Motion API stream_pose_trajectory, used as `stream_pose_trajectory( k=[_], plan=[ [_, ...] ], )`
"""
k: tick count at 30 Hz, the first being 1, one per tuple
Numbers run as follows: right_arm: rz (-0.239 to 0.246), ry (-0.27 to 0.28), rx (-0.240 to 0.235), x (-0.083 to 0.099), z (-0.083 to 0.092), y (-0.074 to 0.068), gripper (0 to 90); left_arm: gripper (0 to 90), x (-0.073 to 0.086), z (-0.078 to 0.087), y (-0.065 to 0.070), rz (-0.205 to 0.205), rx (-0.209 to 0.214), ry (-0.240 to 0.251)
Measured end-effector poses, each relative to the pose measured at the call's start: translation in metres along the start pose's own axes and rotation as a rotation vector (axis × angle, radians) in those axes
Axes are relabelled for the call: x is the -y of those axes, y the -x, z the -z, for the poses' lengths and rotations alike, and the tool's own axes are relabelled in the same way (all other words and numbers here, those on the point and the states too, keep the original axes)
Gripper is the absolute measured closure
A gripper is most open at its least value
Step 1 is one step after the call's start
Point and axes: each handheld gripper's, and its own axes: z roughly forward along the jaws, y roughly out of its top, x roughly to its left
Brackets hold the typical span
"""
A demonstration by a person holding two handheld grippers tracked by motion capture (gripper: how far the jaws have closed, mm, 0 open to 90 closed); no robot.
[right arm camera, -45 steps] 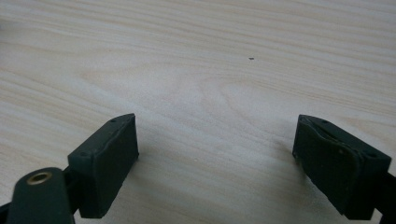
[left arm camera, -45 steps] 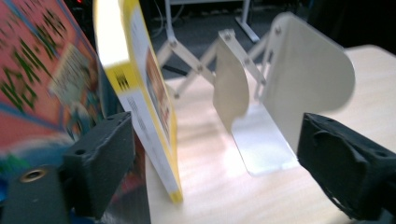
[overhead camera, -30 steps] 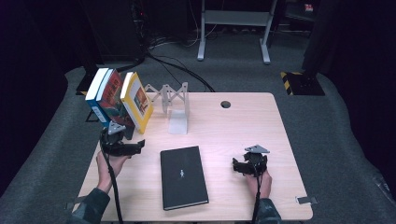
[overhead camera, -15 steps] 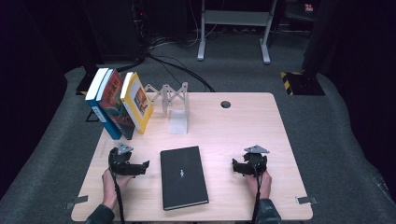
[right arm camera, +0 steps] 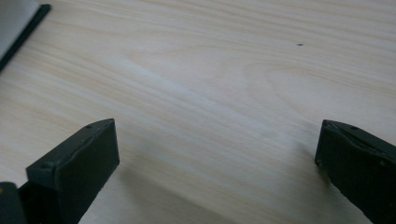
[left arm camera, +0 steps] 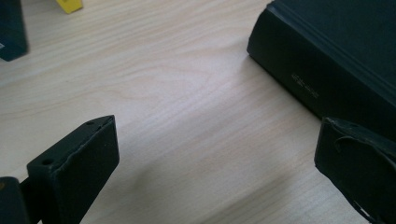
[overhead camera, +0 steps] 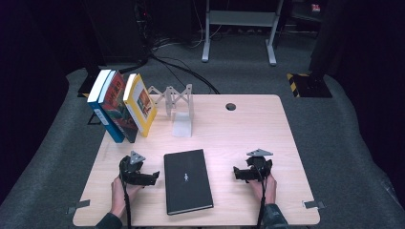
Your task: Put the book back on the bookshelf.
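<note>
The black book [overhead camera: 187, 180] lies flat on the worktop [overhead camera: 229, 133], between both tongs. Left tongs [overhead camera: 152, 176], just left of the book, stand apart and empty. Right tongs [overhead camera: 237, 172], right of the book, have just been opening, nothing between them. Risk: the flat book offers little edge, so the pads could slip and push it away. Behind the book, three books [overhead camera: 122, 107] lean beside the rack [overhead camera: 175, 102], which holds nothing.

Counter [overhead camera: 248, 138]: pale wood grain, smooth, faint sheen. Black book [overhead camera: 187, 180]: matt cover, finely textured. Bookend [overhead camera: 183, 114] near the far edge: dull grey metal.
</note>
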Motion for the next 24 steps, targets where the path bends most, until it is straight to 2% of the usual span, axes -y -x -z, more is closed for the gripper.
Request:
stream_pose_trajectory(
  k=[3, 4, 7, 12, 16, 22, 24],
  plan=[
    [0.021, 0.002, -0.066, -0.005, 0.003, -0.009, 0.0, 0.0, 0.002, -0.002, 0.002, 0.008, 0.007, 0.006],
    [0.028, 0.004, -0.085, -0.008, 0.005, -0.015, 0.0, 0.0, 0.002, -0.002, 0.002, 0.012, 0.02, -0.001],
    [0.052, 0.003, -0.165, -0.016, 0.007, -0.034, 0.0, 0.0, 0.003, -0.004, 0.006, 0.008, 0.022, 0.009],
    [0.099, -0.019, -0.241, -0.025, 0.004, -0.064, 0.0, 0.0, 0.003, -0.004, 0.011, -0.004, 0.048, 0.001],
    [0.101, -0.031, -0.282, -0.03, -0.001, -0.078, 0.0, 0.0, 0.003, -0.004, 0.014, 0.0, 0.049, 0.009],
    [0.139, -0.064, -0.297, -0.032, -0.009, -0.092, 0.0, 0.0, 0.002, -0.003, 0.014, 0.002, 0.046, 0.007],
    [0.129, -0.07, -0.307, -0.033, -0.01, -0.093, 0.0, 0.0, 0.001, -0.003, 0.015, -0.001, 0.041, 0.002]
  ],
)
